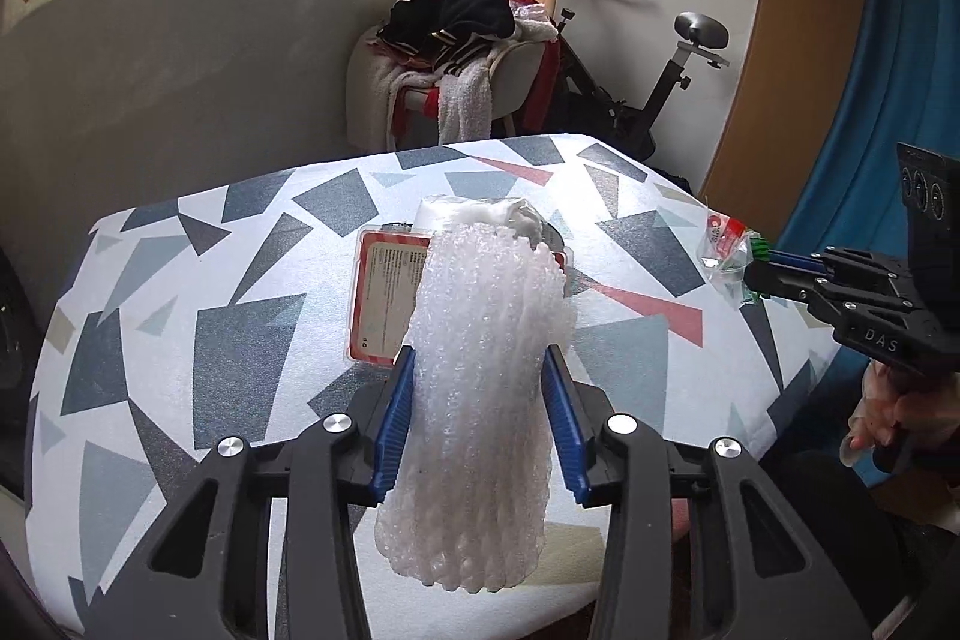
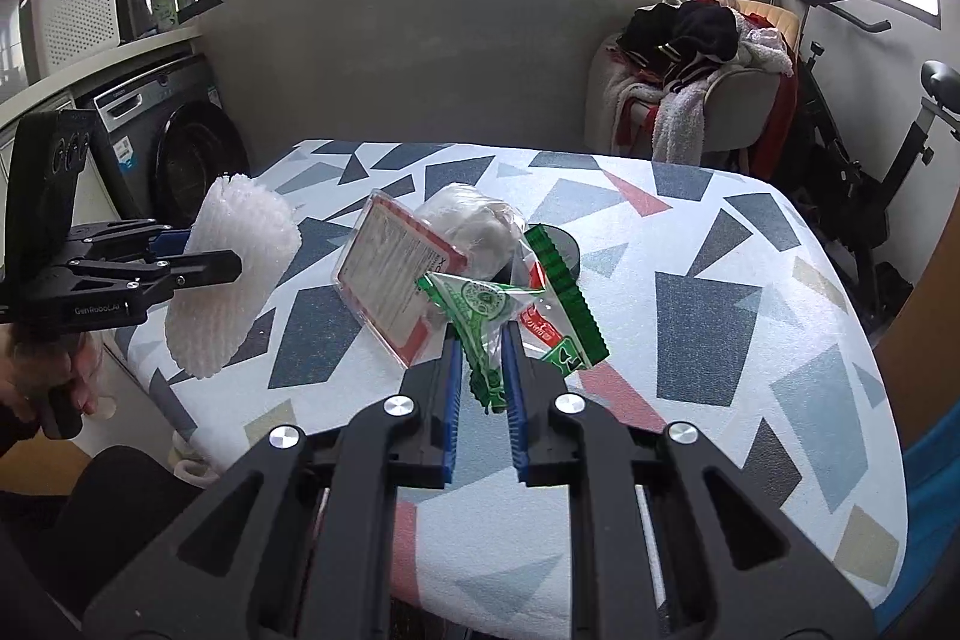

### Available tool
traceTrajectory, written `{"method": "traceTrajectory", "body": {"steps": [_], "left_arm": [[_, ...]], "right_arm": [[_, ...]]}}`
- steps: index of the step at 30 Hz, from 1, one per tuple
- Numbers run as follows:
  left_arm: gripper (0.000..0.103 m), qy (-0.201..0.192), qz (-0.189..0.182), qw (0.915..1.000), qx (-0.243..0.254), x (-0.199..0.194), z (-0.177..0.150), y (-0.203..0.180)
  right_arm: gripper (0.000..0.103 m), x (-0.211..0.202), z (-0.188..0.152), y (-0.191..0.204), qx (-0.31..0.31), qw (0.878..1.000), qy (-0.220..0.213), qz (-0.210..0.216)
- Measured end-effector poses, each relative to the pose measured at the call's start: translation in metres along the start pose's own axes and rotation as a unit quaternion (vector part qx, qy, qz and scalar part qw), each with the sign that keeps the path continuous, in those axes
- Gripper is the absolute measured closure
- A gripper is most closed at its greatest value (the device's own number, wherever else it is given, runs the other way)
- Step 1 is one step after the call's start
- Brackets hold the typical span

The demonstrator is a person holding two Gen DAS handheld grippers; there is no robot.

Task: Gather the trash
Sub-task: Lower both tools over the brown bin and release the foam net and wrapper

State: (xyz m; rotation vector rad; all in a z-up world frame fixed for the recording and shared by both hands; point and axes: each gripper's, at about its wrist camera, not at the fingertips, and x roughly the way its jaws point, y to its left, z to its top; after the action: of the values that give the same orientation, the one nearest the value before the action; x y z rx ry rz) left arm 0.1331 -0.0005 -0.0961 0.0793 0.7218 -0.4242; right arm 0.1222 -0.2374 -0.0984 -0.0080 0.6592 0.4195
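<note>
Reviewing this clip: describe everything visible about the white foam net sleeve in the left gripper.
The foam net sleeve is a white, soft-looking mesh tube with a knobbly, ribbed surface, apparently foamed plastic. The left gripper is shut on its middle, blue pads pressing both sides and pinching it slightly. In the right wrist view it is lifted above the table's left edge, roughly upright and tilted, both ends free. Only the gripper touches it.
</note>
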Motion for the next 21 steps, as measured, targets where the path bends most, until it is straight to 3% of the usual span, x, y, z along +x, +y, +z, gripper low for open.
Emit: {"method": "traceTrajectory", "body": {"steps": [12, 21], "left_arm": [[0.062, 0.0, -0.018, 0.9997, -0.014, -0.063, -0.081, -0.035], [0.06, 0.035, -0.035, 0.9987, -0.015, -0.06, -0.126, -0.045]], "right_arm": [[0.086, -0.032, -0.037, 0.03, 0.024, 0.999, -0.011, 0.027], [0.086, -0.037, -0.051, 0.047, 0.023, 0.999, -0.003, 0.044]]}}
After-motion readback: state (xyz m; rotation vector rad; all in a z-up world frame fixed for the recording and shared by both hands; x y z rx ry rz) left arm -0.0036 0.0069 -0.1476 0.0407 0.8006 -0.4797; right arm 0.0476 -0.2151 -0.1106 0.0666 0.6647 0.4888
